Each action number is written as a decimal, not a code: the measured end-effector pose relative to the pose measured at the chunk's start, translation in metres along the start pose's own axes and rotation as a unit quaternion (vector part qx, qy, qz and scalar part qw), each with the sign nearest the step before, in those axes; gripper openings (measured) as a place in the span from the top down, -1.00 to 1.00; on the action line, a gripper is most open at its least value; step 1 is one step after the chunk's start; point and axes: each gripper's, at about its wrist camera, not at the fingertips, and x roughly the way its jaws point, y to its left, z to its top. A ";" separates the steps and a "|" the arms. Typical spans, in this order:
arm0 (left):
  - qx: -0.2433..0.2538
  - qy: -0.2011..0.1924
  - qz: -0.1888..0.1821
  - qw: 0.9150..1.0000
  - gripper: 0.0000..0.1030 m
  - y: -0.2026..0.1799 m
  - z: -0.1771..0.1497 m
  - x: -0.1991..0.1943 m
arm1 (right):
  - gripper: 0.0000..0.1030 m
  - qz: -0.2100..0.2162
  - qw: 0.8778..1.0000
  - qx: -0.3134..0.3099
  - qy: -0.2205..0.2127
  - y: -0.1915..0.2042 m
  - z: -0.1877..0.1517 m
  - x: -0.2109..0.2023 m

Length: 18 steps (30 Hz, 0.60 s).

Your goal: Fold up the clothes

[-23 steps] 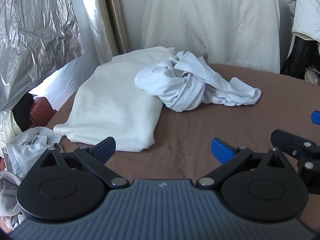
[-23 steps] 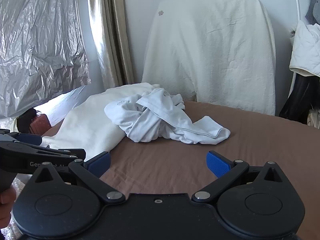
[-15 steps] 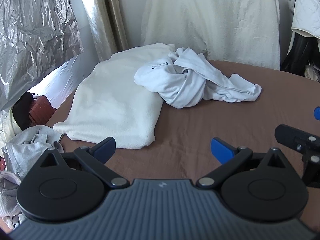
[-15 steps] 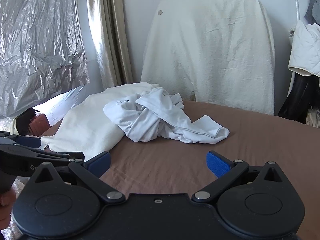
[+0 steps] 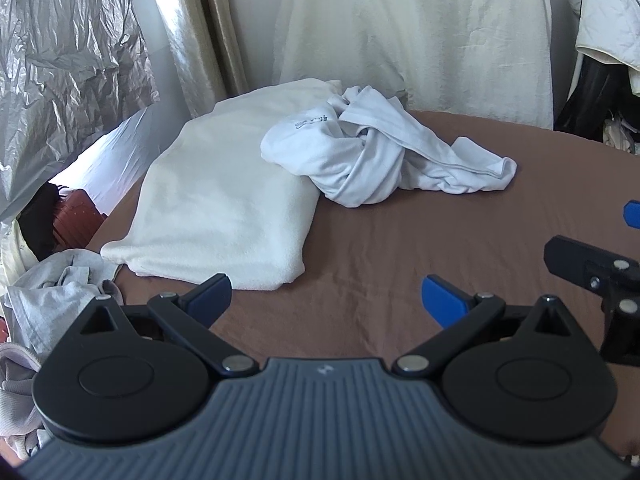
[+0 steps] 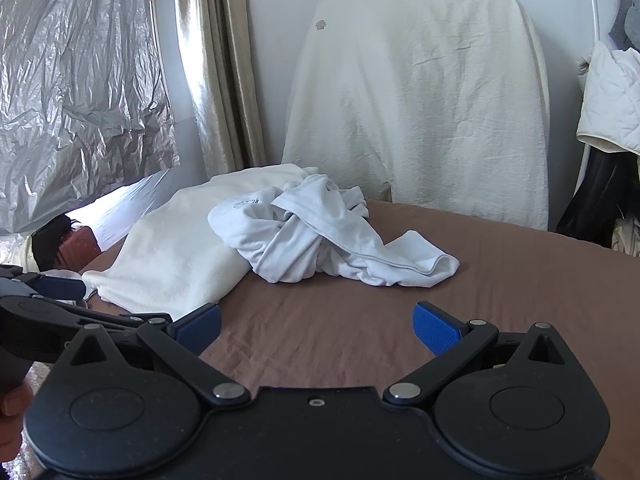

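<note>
**Both tools wide open, the crumpled shirt still waiting**

Here, nearest the cameras, the left tool (image 5: 325, 298) and the right tool (image 6: 316, 326) hover side by side over bare brown sheet, each with its blue pads spread fully apart and nothing between them. Judging by that, no grasp has begun; the open stance suits a reach toward cloth that is yet to be picked up.

Just beyond them the brown bed (image 6: 500, 280) lies clear in the near part, probably kept free as the folding space. Farther on, at mid-bed, sits the crumpled white shirt (image 6: 320, 236), twisted into a knot with one loose end trailing to the right. Its left side rests on the edge of a cream folded blanket (image 5: 224, 208), which lies flat along the bed's left side.

No container shows in either view; off the bed's left edge a loose heap of grey clothes (image 5: 56, 292) lies low, apparently waiting its turn. At the far end stands a cream covered chair (image 6: 420, 100).
</note>
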 end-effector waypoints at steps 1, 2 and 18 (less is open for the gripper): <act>0.000 0.000 -0.001 1.000 -1.00 0.000 0.000 0.000 | -1.00 0.000 1.000 0.000 0.000 0.000 0.000 -0.001; 0.000 0.001 -0.002 1.000 -1.00 0.000 -0.001 0.000 | -1.00 -0.001 1.000 0.001 0.000 -0.001 0.000 -0.001; -0.002 0.008 -0.004 1.000 -1.00 0.001 -0.002 0.000 | -1.00 -0.004 1.000 0.002 0.004 0.002 0.002 -0.004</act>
